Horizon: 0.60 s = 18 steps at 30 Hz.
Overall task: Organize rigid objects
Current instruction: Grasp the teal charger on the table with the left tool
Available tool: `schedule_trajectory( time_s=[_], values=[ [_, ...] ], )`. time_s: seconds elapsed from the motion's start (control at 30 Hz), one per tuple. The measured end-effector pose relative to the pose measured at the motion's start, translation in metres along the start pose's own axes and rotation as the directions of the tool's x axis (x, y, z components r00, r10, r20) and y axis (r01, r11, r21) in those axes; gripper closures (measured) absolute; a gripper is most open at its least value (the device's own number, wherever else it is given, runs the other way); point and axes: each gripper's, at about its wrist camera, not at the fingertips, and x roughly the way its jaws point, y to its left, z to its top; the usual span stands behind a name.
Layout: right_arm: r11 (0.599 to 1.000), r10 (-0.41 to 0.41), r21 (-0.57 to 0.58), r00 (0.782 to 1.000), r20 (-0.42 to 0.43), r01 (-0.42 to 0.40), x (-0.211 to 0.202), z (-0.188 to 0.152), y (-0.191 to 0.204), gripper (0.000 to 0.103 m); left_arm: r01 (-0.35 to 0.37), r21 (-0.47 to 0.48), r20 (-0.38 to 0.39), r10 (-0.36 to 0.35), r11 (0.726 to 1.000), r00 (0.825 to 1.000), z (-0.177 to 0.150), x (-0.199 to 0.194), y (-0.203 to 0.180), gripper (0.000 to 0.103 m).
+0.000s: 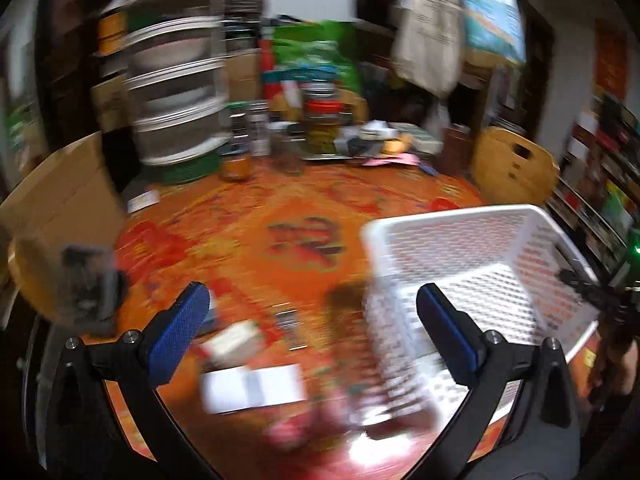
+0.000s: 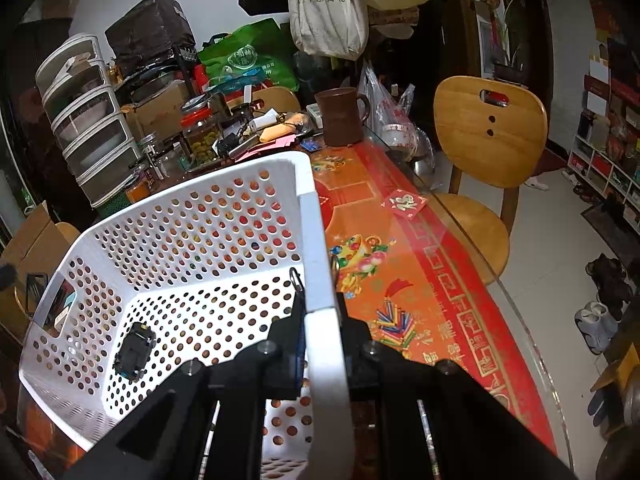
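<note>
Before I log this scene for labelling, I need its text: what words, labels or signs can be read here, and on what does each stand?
"福": on the red paper square lying on the tablecloth.
Canvas tote bag: dark printed Chinese characters, cut off and too unclear to quote.
Green shopping bag: round logo with text, too small to read.
Red tablecloth border: gold ornamental pattern, no legible words.
Left wrist view: everything motion-blurred, nothing readable.

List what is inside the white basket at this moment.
The white basket holds one small black object on its floor. The right gripper, clamped on the rim, hides the near corner.
</note>
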Motion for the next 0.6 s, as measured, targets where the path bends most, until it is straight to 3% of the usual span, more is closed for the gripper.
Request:
schedule_trajectory(
  time_s=[0.07,0.13,0.27,0.5,0.6],
  values=[
    [1.0,0.006,0.011,1.0,0.013,-0.006,-0.001,-0.001,-0.002,0.093,-0.03,-0.071,-0.04,0.028,0.997,0.999,-0.011,0.011,0.041,0.001],
    [1.0,0.016,0.022,0.999,0.041,-0.017,-0.002,-0.004,-0.004,0.093,-0.02,-0.152,-0.109,0.004,0.988,0.994,-0.026,0.03,0.075,0.001],
    [0.999,0.024,0.025,0.997,0.075,-0.026,-0.003,-0.006,-0.005,0.093,-0.044,-0.224,-0.215,-0.005,0.974,0.977,-0.051,0.068,0.114,0.001],
    [1.0,0.0,0.026,0.999,0.045,-0.001,0.002,-0.001,-0.003,0.093,-0.089,-0.287,-0.299,-0.001,0.954,0.954,-0.049,0.129,0.132,0.001],
    [0.999,-0.004,0.035,0.999,0.042,0.002,0.002,-0.001,-0.002,0.093,-0.089,-0.315,-0.305,-0.012,0.945,0.952,-0.046,0.151,0.134,0.002]
  ],
)
